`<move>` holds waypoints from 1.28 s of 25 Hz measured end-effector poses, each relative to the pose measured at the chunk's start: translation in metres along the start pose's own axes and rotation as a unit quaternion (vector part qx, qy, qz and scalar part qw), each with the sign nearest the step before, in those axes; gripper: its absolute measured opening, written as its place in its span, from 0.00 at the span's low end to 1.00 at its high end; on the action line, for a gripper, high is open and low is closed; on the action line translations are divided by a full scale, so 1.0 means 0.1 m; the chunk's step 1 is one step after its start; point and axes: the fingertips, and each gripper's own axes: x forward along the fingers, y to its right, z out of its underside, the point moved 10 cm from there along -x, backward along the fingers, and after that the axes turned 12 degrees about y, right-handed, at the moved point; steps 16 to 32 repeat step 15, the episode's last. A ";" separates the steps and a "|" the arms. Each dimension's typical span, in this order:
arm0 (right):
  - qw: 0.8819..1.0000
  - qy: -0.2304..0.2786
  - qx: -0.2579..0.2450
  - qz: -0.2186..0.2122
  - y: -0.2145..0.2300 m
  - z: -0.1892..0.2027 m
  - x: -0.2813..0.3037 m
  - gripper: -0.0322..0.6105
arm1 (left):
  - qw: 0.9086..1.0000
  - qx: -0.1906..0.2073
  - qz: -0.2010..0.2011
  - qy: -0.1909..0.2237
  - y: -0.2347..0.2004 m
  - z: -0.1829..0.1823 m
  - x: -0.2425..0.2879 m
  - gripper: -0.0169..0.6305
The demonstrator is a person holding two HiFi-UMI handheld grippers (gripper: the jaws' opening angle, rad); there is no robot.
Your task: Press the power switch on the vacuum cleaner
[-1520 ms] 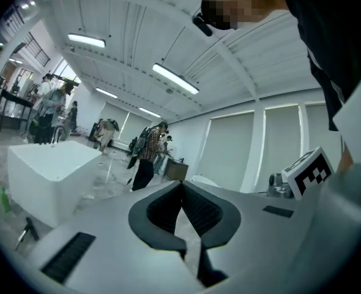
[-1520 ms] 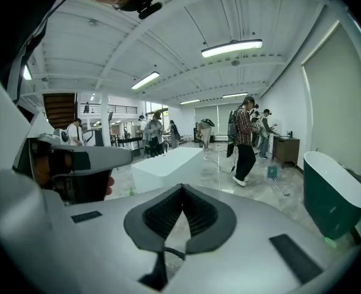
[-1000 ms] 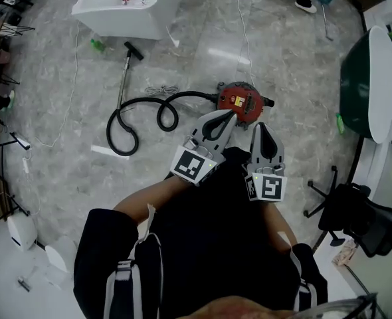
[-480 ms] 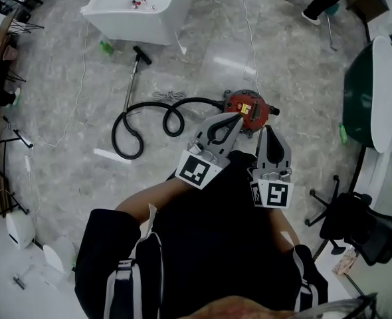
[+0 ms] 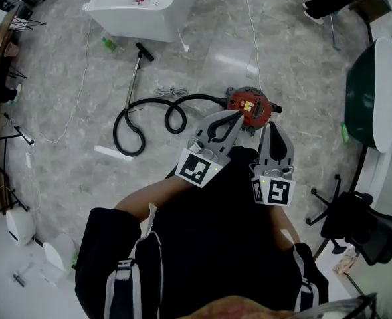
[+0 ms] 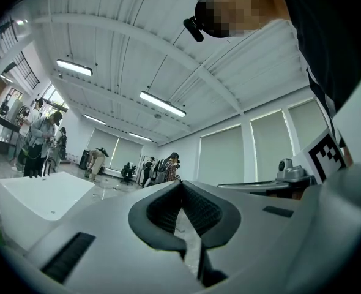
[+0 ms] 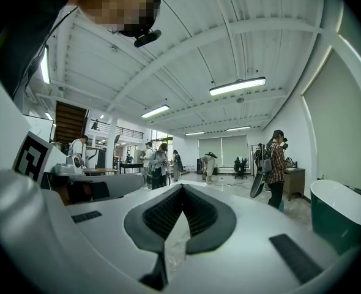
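A round red vacuum cleaner with a yellow label on top sits on the grey marble floor. Its black hose curls off to the left and ends in a metal wand. My left gripper is shut and holds nothing; in the head view its tip overlaps the vacuum's near left edge. To its right my right gripper is also shut and holds nothing, its tip just short of the vacuum. Both gripper views face the ceiling and the far room; the left gripper and right gripper show closed jaws, no vacuum.
A white bathtub stands at the back left, with a green bottle beside it. A dark green tub and a black office chair are on the right. A thin white cable crosses the floor. A person's legs show top right.
In the head view the vacuum, hose and floor have slid slightly down and right as the camera shifted. Both grippers stay shut, held over the vacuum's near side as before.
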 end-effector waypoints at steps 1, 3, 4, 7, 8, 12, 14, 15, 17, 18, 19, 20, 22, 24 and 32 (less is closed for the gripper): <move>1.000 0.001 0.000 -0.001 -0.01 -0.01 0.00 0.07 | 1.000 -0.001 0.000 0.000 0.01 0.00 -0.01 0.05; 1.000 0.003 0.000 0.000 -0.02 -0.01 -0.01 0.07 | 1.000 -0.002 0.000 0.000 0.02 -0.01 -0.01 0.05; 1.000 0.004 0.001 0.001 -0.02 -0.02 -0.02 0.07 | 1.000 -0.001 0.000 0.002 0.02 -0.01 -0.01 0.05; 1.000 0.007 0.001 0.006 -0.02 -0.04 -0.07 0.07 | 1.000 0.014 0.007 0.005 0.07 -0.03 -0.04 0.05; 1.000 0.007 -0.001 0.008 -0.02 -0.04 -0.10 0.07 | 1.000 0.020 0.012 0.003 0.10 -0.02 -0.05 0.05; 1.000 0.003 0.001 0.017 0.04 -0.04 -0.19 0.07 | 0.998 0.053 0.036 -0.002 0.19 0.01 -0.03 0.05; 1.000 0.000 0.001 0.022 0.07 -0.04 -0.23 0.07 | 0.995 0.081 0.056 0.001 0.24 0.00 0.00 0.05; 1.000 -0.001 0.000 0.025 0.09 -0.04 -0.25 0.07 | 0.993 0.094 0.066 0.003 0.27 -0.01 0.01 0.05; 1.000 -0.001 0.000 0.025 0.09 -0.04 -0.25 0.07 | 0.993 0.094 0.066 0.003 0.27 -0.01 0.01 0.05; 1.000 -0.001 0.000 0.025 0.09 -0.04 -0.25 0.07 | 0.993 0.094 0.066 0.003 0.27 -0.01 0.01 0.05; 1.000 -0.001 0.000 0.025 0.09 -0.04 -0.25 0.07 | 0.993 0.094 0.066 0.003 0.27 -0.01 0.01 0.05; 1.000 -0.001 0.000 0.025 0.09 -0.04 -0.25 0.07 | 0.993 0.094 0.066 0.003 0.27 -0.01 0.01 0.05; 1.000 -0.001 0.000 0.025 0.09 -0.04 -0.25 0.07 | 0.993 0.094 0.066 0.003 0.27 -0.01 0.01 0.05; 1.000 -0.001 0.000 0.025 0.09 -0.04 -0.25 0.07 | 0.993 0.094 0.066 0.003 0.27 -0.01 0.01 0.05; 1.000 -0.001 0.000 0.025 0.09 -0.04 -0.25 0.07 | 0.993 0.094 0.066 0.003 0.27 -0.01 0.01 0.05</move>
